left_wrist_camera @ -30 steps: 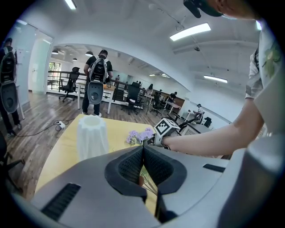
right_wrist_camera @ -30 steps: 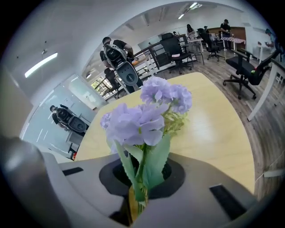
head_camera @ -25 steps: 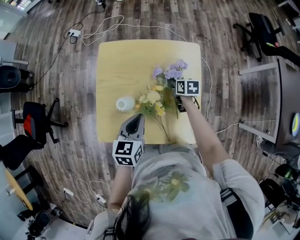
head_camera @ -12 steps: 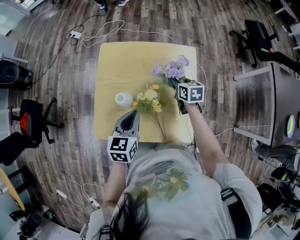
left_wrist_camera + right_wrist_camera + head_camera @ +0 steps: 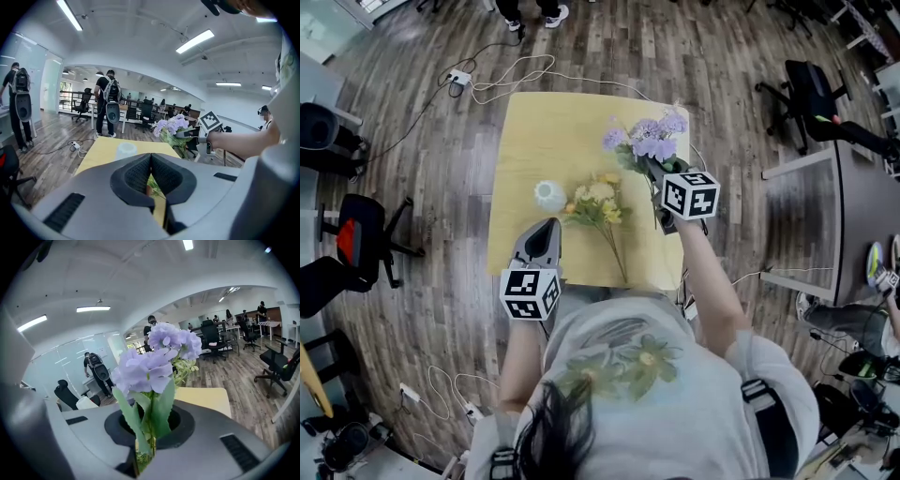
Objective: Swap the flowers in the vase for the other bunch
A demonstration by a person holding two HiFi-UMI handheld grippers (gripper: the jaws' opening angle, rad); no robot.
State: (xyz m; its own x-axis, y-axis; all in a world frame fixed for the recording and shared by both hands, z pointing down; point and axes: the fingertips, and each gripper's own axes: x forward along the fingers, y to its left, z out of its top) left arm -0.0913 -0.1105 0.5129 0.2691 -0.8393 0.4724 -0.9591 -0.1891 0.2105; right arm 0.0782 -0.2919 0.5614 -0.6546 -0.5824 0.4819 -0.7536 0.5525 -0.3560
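Head view looks steeply down on the bench [image 5: 544, 141]; both gripper views look low across it, sharing the purple flowers [image 5: 154, 357].

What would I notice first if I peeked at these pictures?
The purple flowers first: the right gripper is clamped on their stems, holding them up over the right side of the yellow table. Then the yellow bunch lying flat mid-table, just right of the small white vase.

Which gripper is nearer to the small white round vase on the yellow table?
Left. The left gripper hovers just short of the white vase; the right gripper, gripping purple flowers, is far off to its right.
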